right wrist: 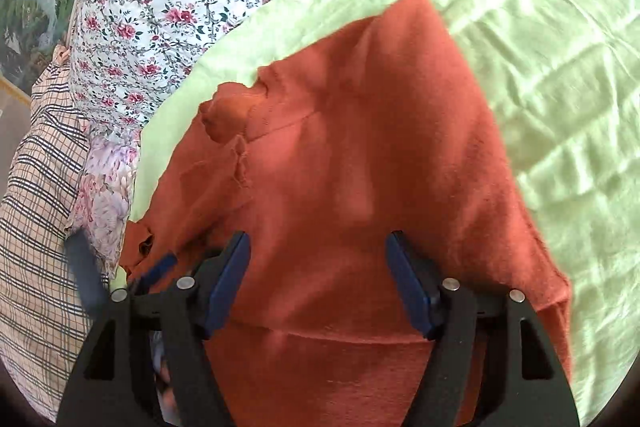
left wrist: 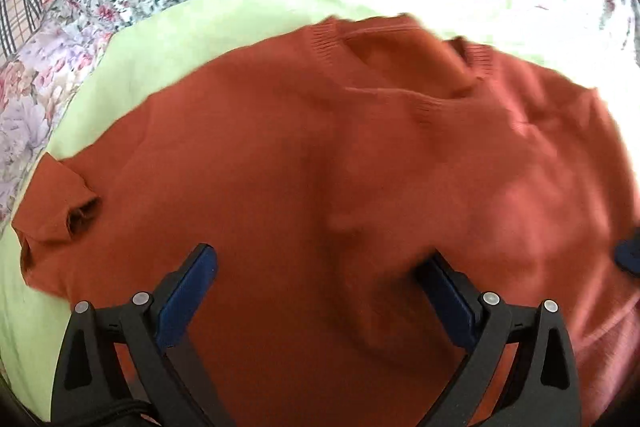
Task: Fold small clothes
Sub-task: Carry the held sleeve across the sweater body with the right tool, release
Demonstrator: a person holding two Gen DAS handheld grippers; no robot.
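Note:
A rust-orange knit sweater (left wrist: 280, 155) lies spread on a light green sheet (left wrist: 168, 39). Its ribbed neck (left wrist: 476, 57) is at the far side and a cuff (left wrist: 76, 215) at the left. My left gripper (left wrist: 320, 263) hovers low over the body of the sweater, open, with only flat cloth under the wide gap. In the right wrist view the sweater (right wrist: 360, 147) fills the middle, one side folded over. My right gripper (right wrist: 318, 247) stands open above it, its blue pads (right wrist: 230, 287) apart from the cloth. The left gripper (right wrist: 160, 265) shows blurred at the left by the cuff (right wrist: 140, 243).
A white quilt with red flowers (right wrist: 168, 7) borders the green sheet (right wrist: 540, 47) at the far left. A checked cloth (right wrist: 36, 211) and a pale floral pillow (right wrist: 104, 199) lie beside it. Open green sheet stretches to the right of the sweater.

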